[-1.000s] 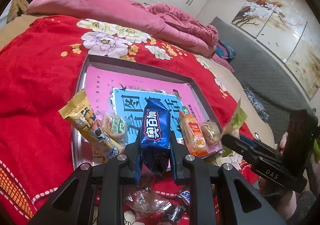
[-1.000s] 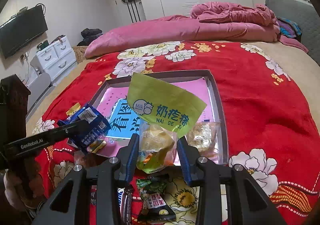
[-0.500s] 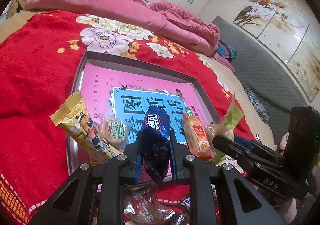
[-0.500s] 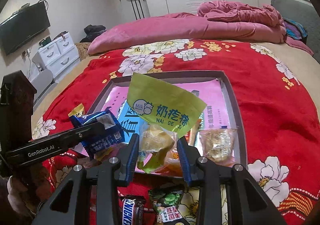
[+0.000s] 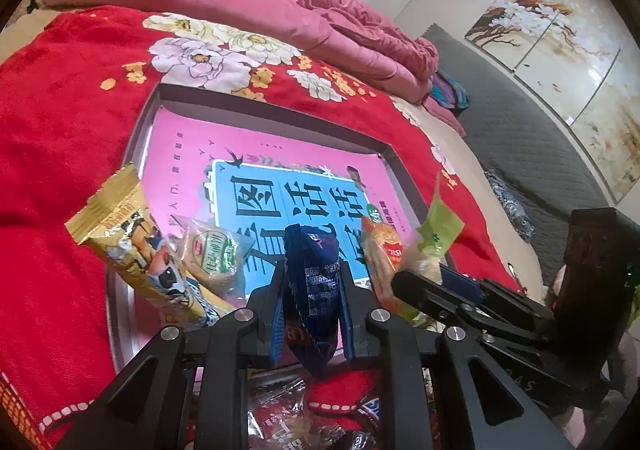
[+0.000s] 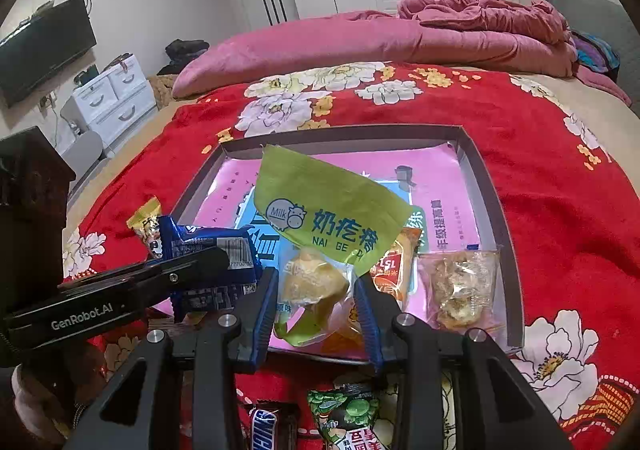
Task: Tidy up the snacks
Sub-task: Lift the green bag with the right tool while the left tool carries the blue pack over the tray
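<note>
A dark-rimmed tray (image 6: 484, 178) lined with a pink and blue sheet lies on a red floral blanket. Along its near edge lie a yellow packet (image 5: 136, 250) at the left corner, a round cake (image 5: 212, 254), an orange packet (image 5: 384, 250) and a clear bag of biscuits (image 6: 456, 286) at the right corner. A blue wrapper (image 5: 314, 290) and a green milk-candy bag (image 6: 328, 218) (both clamped in grippers) hang just over that edge.

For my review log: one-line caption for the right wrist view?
Right gripper holds a green milk-snack packet over the tray.
</note>
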{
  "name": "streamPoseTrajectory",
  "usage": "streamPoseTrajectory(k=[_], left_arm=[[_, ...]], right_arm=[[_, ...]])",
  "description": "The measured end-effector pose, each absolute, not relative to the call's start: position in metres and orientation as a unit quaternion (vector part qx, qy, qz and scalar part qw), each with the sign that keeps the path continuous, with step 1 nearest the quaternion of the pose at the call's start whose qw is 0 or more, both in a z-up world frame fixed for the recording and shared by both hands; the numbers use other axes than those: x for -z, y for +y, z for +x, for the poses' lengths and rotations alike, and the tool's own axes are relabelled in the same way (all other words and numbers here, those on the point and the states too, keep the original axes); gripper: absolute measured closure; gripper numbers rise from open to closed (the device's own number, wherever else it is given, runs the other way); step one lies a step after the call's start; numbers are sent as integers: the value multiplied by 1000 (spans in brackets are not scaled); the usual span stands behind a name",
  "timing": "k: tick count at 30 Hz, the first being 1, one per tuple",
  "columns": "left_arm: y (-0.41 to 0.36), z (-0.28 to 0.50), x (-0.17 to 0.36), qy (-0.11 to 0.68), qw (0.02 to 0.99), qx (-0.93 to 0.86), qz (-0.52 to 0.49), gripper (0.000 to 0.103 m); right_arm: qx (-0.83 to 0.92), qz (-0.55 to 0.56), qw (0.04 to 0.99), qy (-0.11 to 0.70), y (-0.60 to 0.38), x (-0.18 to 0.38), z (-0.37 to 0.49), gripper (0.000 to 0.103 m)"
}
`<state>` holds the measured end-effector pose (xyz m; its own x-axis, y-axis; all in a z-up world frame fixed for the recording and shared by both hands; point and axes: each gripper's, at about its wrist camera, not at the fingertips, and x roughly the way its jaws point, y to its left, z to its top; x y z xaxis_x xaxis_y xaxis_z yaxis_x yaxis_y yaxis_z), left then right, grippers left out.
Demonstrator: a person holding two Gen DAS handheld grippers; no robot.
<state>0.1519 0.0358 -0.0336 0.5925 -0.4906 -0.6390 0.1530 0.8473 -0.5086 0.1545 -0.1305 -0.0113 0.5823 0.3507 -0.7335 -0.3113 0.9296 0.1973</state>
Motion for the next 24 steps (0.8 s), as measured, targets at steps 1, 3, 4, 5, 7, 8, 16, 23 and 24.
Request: streamPoseTrajectory(k=[1,3,4,5,7,8,16,23,24], left_arm=[[35,152,34,412,868,187,-206,81],[33,152,34,414,866,192,-206,81],[32,152,34,414,865,194,-206,81],[31,152,35,414,864,197,-208,81],[30,153,35,416,862,202,-208,81],[29,153,35,416,862,202,-207,81],[26,157,37,420,857,212,-211,81],[28,157,39,424,855,207,-214,80],[28,158,39,424,855,206,-215,80]], right_arm=[[-187,22,889,418,-130,12,155,65],[-190,18,888,418,-128,13,156,65],[-192,14,888,418,-126,13,156,65],[-194,10,887,418,-124,14,156,65],[-196,0,887,419,-121,16,156,65],[-197,-3,886,419,-119,17,156,65],[-193,0,883,427,-120,24,158,65],[-194,12,881,431,-120,26,161,65],[-195,13,881,431,-119,26,161,65]])
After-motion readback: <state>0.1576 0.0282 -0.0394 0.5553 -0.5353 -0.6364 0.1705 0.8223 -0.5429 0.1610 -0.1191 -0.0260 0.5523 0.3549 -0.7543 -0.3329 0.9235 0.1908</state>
